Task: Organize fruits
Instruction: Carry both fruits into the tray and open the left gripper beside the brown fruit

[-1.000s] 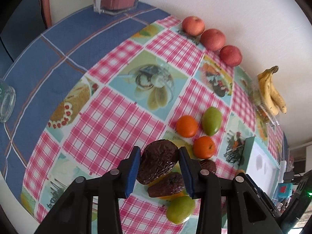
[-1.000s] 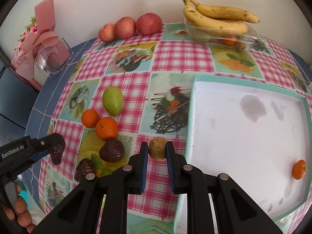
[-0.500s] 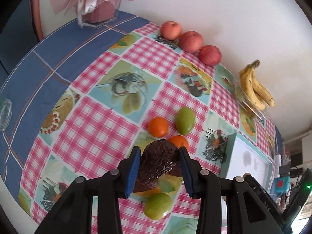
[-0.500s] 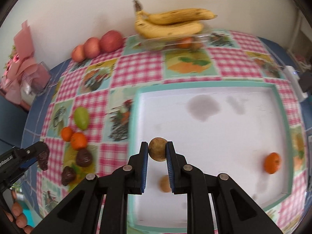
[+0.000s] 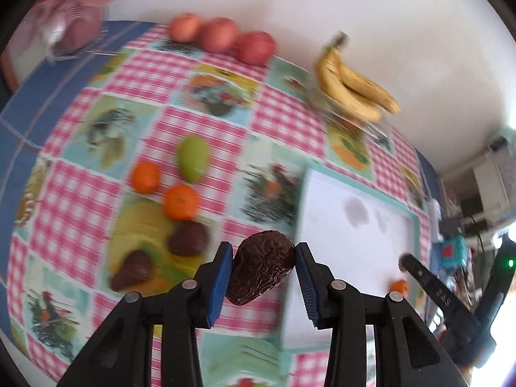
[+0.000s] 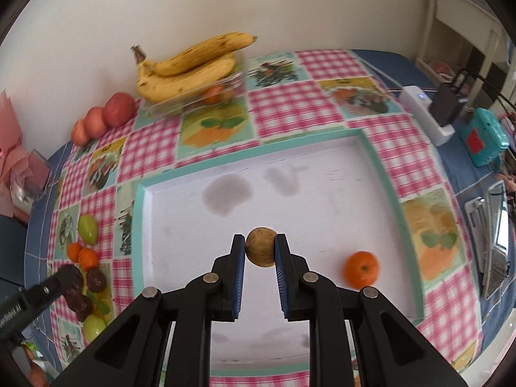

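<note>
From the left wrist, the left claw [image 5: 262, 272] is clenched across the middle of a wrinkled dark fruit [image 5: 261, 266], held above the surface [image 5: 200, 74] just short of the white tray [image 5: 354, 213]; it looks soft and light, so gentle pressure suits. From the right wrist, the right claw [image 6: 259, 253] grips a small round brown fruit [image 6: 260, 246], seemingly firm, over the tray near an orange [image 6: 361, 269].

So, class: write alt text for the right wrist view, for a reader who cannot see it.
The right gripper holds a small round brown fruit above a white tray with a teal rim, where one orange already lies. Bananas, apples and more fruit sit on the checked tablecloth behind and left.
</note>
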